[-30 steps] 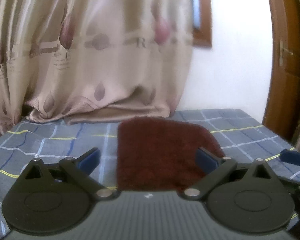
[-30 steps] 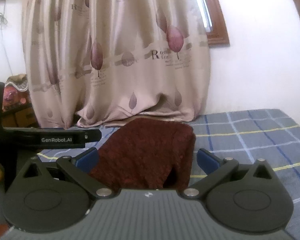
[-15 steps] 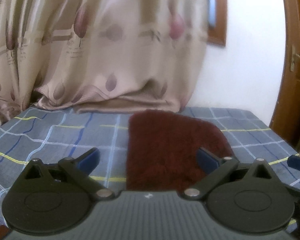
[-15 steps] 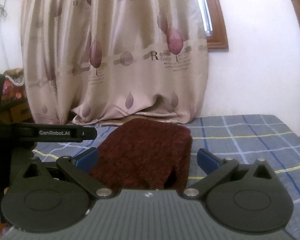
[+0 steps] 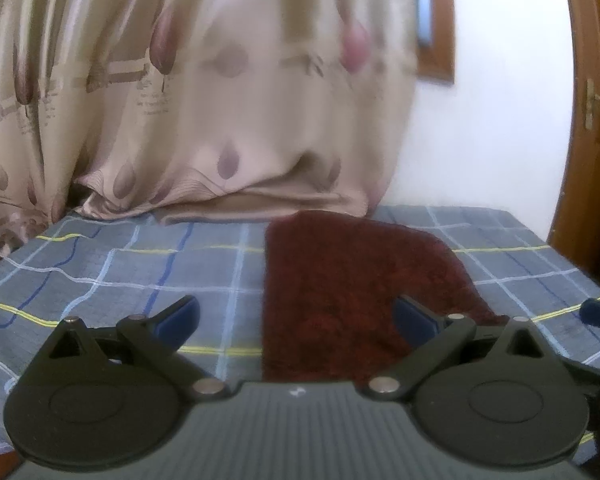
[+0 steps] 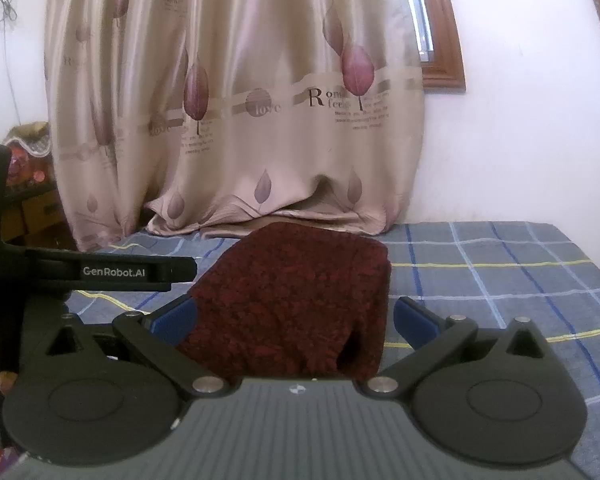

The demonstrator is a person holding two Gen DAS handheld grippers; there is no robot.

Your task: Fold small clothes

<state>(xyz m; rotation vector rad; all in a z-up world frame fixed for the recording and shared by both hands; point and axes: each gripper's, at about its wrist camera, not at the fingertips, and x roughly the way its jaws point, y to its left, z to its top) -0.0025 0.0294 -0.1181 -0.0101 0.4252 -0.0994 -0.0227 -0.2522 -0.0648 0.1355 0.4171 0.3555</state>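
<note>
Both claws nearest me: left gripper (image 5: 296,316) has its blue pads spread wide, nothing between them touching. Right gripper (image 6: 294,318) same, jaws apart, empty. In the right wrist view the left unit's black arm with the GenRobot.AI label (image 6: 114,271) sits just to the side, so both tools are close together at the near edge.

Next out: the dark red fuzzy garment (image 5: 340,280) lies flat on the blue plaid bedsheet (image 5: 120,272). From the left view its left edge runs straight, right side slopes off rounded. From the right view (image 6: 296,292) the right edge looks doubled over, a shadowed flap near the bottom, so I judge at least one fold is in already.

Step in hand, my guess: grab near corners for the next fold. To do it well I'd drop each claw onto its own near corner, pinch all layers not just the top pile, lift low, carry toward the far edge evenly so the fold line stays square. Fuzzy knit is thick, will likely spring back, so press after.

Farthest: beige leaf-print curtain (image 6: 240,100) pooling on the bed's back edge, white wall (image 6: 520,120), wooden door (image 5: 592,120).
</note>
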